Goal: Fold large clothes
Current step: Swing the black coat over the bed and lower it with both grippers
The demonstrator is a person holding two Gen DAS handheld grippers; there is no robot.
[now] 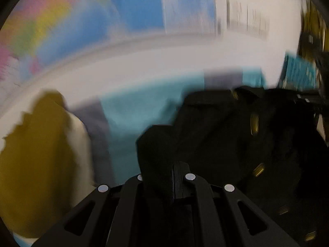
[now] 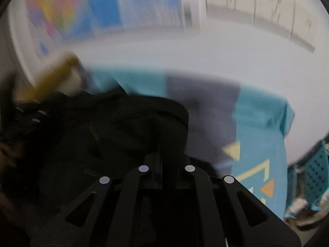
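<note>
Black clothing (image 1: 236, 135) is hanging bunched between the two grippers, above a white table (image 1: 164, 61). Both pictures are smeared by motion blur, so fine detail is lost. The left gripper (image 1: 174, 177) is pinching a fold of the black fabric, its jaws pressed together on the cloth. The right gripper (image 2: 162, 160) is doing the same, its jaws closed on another fold of the dark garment. A teal shirt (image 2: 261, 123) with pale and orange triangles is lying spread on the table beneath, a grey band crossing it. A mustard-yellow garment (image 1: 39, 164) is lying near the left side. A teal basket (image 2: 312, 175) is sitting beyond the table's edge by the right gripper. A blurred, colourful map (image 1: 51, 20) is covering the wall behind.
</note>
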